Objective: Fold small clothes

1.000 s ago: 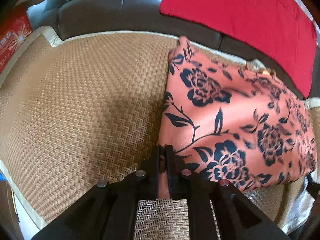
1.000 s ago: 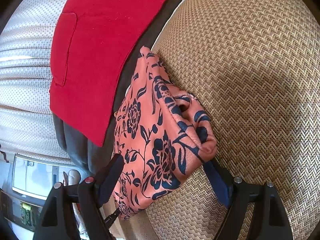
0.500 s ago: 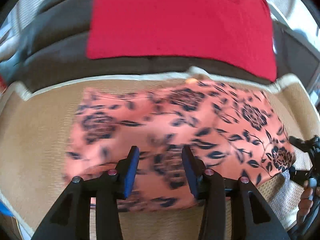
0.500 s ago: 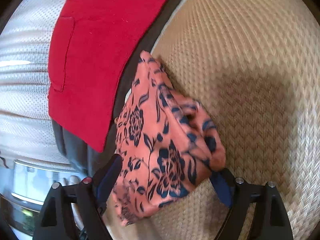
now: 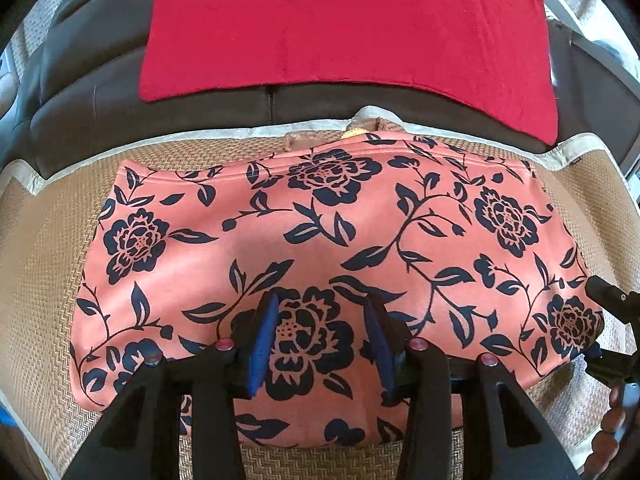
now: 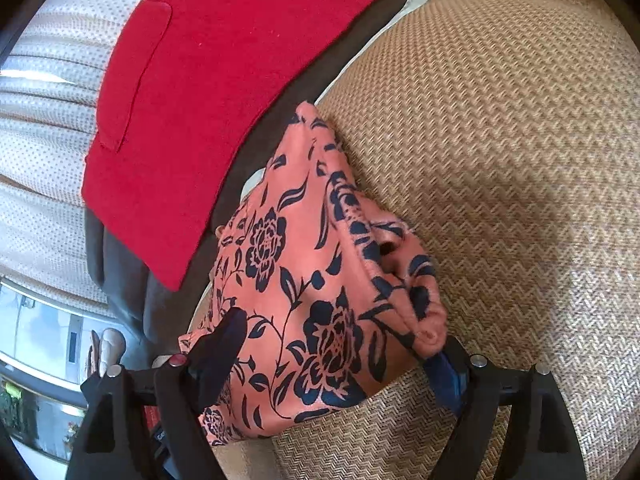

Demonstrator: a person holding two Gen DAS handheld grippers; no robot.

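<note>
The near edge of the floral garment (image 5: 320, 240) is hidden behind the left claw (image 5: 322, 338) in the left wrist view, and a brownish thing at its far edge, partly covered, is too unclear to name. In the right wrist view the lower end of the garment (image 6: 312, 280) goes behind the claw arms, so its full shape cannot be seen there.

The garment is salmon-pink with dark blue flowers. It lies spread across a woven mat (image 5: 48, 240) on a dark sofa (image 5: 100, 92), in front of a red cloth (image 5: 340, 28) draped on the backrest.

The left claw has its blue pads (image 5: 262, 344) apart, above the garment near its front edge; whether they touch the fabric I cannot tell.

The right claw (image 6: 340, 354) is at the garment's right end and its jaws are opening wide. A bunched fold of the garment is between them, against the right pad, but it is not pinched.
</note>
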